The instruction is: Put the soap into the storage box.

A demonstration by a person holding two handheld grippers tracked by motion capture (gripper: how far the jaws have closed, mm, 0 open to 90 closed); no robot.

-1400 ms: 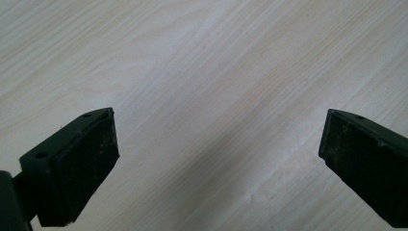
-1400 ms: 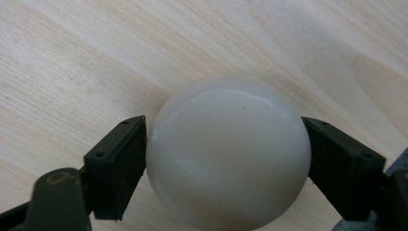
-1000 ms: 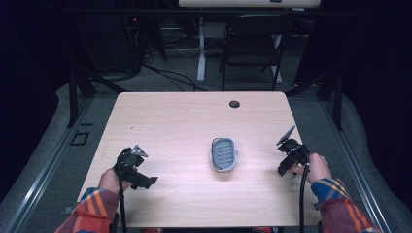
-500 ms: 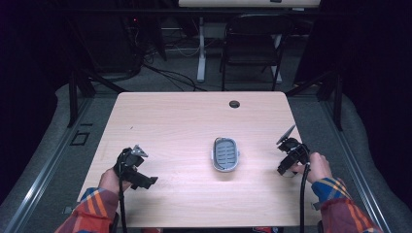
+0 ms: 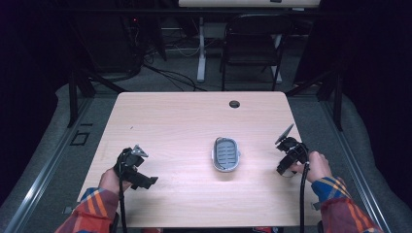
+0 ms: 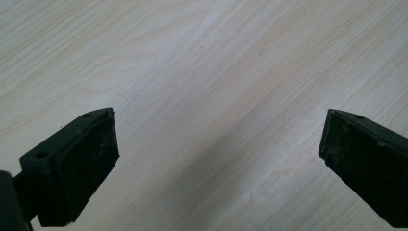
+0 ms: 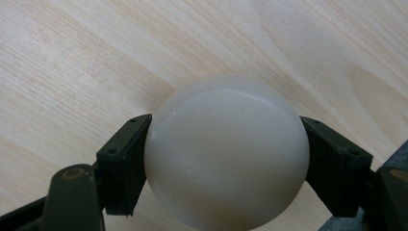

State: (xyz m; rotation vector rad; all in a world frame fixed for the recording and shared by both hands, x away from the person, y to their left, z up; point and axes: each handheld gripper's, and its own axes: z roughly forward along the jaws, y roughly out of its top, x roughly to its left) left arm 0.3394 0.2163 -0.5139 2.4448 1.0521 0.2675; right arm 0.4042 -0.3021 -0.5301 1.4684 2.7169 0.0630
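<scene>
Two grippers sit low on the near half of the wooden table (image 5: 194,111) in the high view, one in each of the person's hands. The left gripper (image 5: 141,177) rests near the near-left corner, the right gripper (image 5: 286,167) close to the right edge. Between them, about mid-table, lies a grey oval dish (image 5: 226,154) with a slatted inside, apart from both. It looks like the likely place for what the right hand carries, though that is my guess. A small dark cable hole (image 5: 234,104) sits near the far edge. All the rest of the top is bare wood, so either hand has open room toward the dish; the right one has little margin before the table's edge drops away.

From the left gripper view, the left gripper (image 6: 219,159) stands released, jaws wide apart with nothing between them, over plain wood grain. It seems to be waiting out of the way.

From the right gripper view, the right gripper (image 7: 226,163) is clenched on a smooth white ball (image 7: 226,154), one pad pressed to each side at its widest part. That hold across the middle makes sense for something round and slippery, which could squirt out if pinched higher or lower. Wood shows just behind the ball.
</scene>
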